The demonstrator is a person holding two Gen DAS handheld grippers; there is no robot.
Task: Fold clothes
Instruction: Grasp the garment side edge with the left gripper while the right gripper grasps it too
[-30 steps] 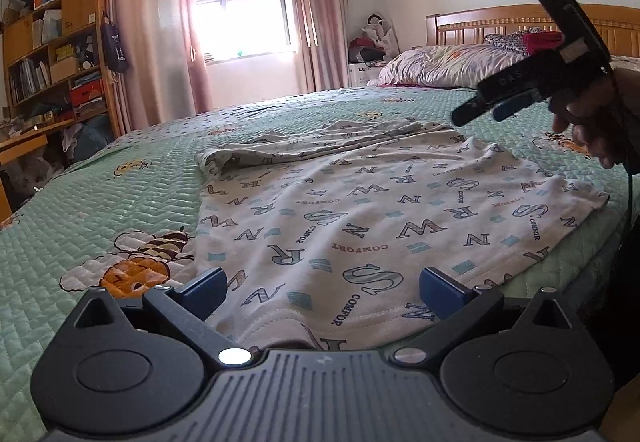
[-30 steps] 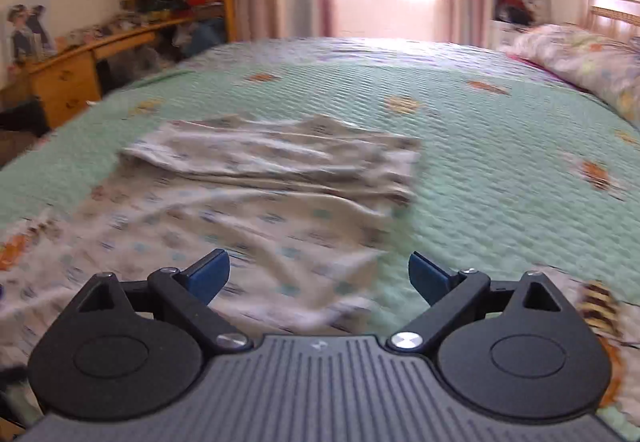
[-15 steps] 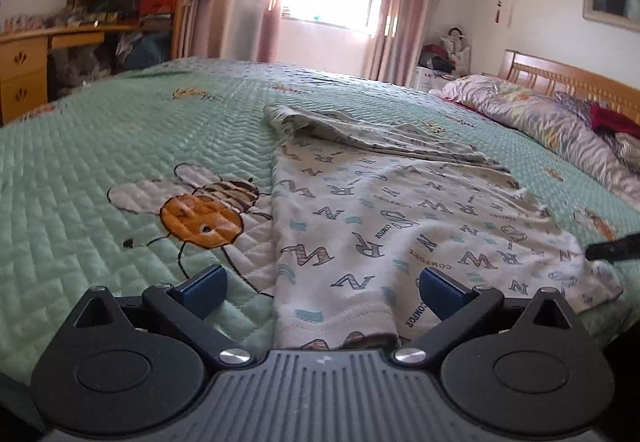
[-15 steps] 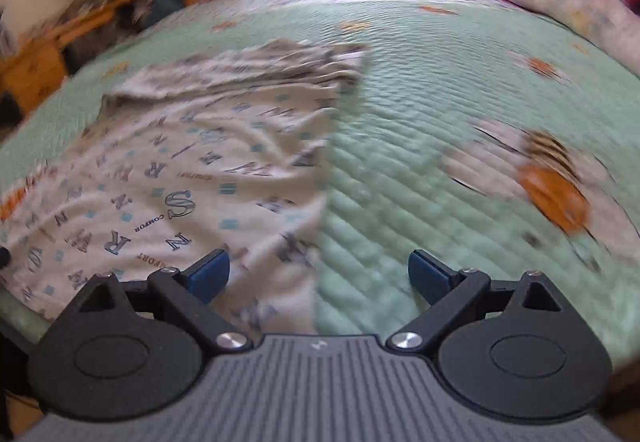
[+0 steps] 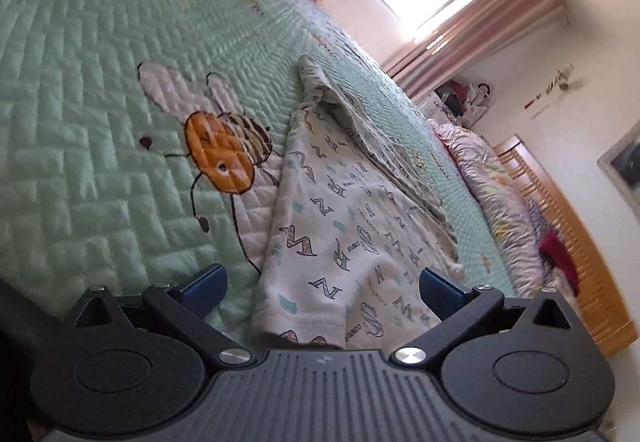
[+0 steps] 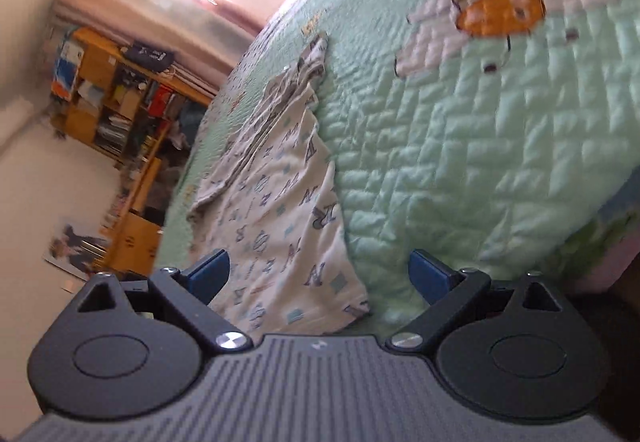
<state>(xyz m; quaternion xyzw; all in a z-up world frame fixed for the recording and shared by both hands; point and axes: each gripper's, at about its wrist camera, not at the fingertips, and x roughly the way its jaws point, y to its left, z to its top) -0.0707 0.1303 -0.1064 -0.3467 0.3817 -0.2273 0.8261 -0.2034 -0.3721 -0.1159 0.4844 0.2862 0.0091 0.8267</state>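
A white garment printed with letters [image 5: 344, 217] lies spread on the green quilted bedspread [image 5: 92, 89], its far part folded over on itself. My left gripper [image 5: 322, 284] is open, tilted, with the garment's near left corner between its blue fingertips. In the right wrist view the same garment [image 6: 280, 201] runs away from me, and my right gripper [image 6: 318, 272] is open over its near right corner. Neither gripper holds any cloth. Both views are rolled sideways.
A bee picture [image 5: 216, 153] is stitched into the bedspread left of the garment, another bee [image 6: 500, 9] to its right. Pillows [image 5: 500, 193] and a wooden headboard [image 5: 572, 226] lie at the right; a wooden shelf and desk [image 6: 116, 113] stand beyond the bed's far side.
Both grippers have dropped to the garment's near hem and rolled sideways, the left to the left corner, the right to the right corner. Both stayed open.
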